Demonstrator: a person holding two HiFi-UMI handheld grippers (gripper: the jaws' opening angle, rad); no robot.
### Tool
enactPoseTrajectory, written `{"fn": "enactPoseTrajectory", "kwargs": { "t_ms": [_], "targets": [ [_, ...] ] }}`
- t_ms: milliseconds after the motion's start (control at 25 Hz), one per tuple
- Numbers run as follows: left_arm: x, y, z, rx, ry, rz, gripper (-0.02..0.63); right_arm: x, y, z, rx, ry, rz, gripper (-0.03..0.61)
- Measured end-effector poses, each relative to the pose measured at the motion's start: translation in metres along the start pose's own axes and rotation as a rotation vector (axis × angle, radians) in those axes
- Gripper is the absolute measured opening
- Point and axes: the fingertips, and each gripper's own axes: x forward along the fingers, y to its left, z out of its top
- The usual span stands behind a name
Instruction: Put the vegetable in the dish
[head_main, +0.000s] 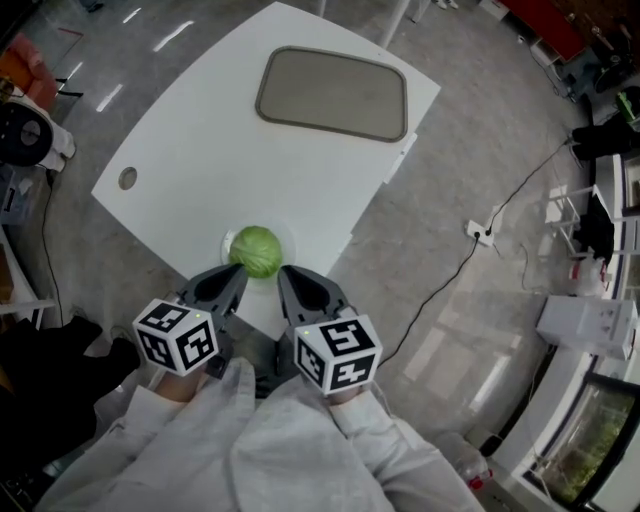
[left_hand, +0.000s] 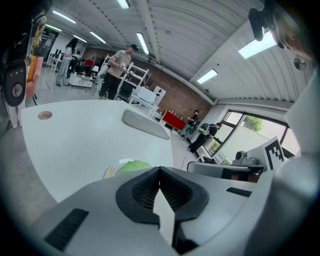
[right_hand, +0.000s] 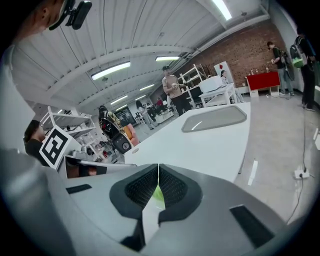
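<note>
A round green vegetable (head_main: 258, 250) sits in a small white dish (head_main: 229, 243) at the near edge of the white table (head_main: 220, 130). My left gripper (head_main: 236, 274) is shut and empty, just behind the vegetable on its left. My right gripper (head_main: 287, 275) is shut and empty too, close behind it on its right. In the left gripper view the vegetable (left_hand: 132, 166) and the dish rim (left_hand: 110, 171) peek over the shut left gripper (left_hand: 159, 169). In the right gripper view a sliver of the green vegetable (right_hand: 158, 194) shows behind the closed tips of the right gripper (right_hand: 158, 166).
A grey rectangular tray (head_main: 334, 92) lies at the far end of the table, also seen as the tray (left_hand: 145, 124) and the tray (right_hand: 215, 119). A small round cap (head_main: 128, 178) sits near the table's left edge. A cable and power strip (head_main: 482, 233) lie on the floor to the right. People stand in the background.
</note>
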Motion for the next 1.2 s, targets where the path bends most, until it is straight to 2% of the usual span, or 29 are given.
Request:
{"fn": "enactPoseTrajectory", "kwargs": {
  "t_ms": [440, 640, 880, 1200],
  "targets": [
    [0.004, 0.037, -0.03, -0.092, 0.079, 0.053, 0.008, 0.013, -0.018, -0.026, 0.025, 0.087, -0.022, 0.014],
    [0.007, 0.055, -0.042, -0.11, 0.113, 0.089, 0.009, 0.024, -0.025, -0.032, 0.053, 0.112, -0.043, 0.015],
    [0.008, 0.069, -0.048, -0.158, 0.097, 0.09, 0.011, 0.029, -0.038, -0.042, 0.066, 0.127, -0.106, 0.015],
    [0.007, 0.089, -0.061, -0.199, 0.118, 0.177, 0.018, 0.037, -0.048, -0.055, 0.114, 0.167, -0.113, 0.02]
  ]
}}
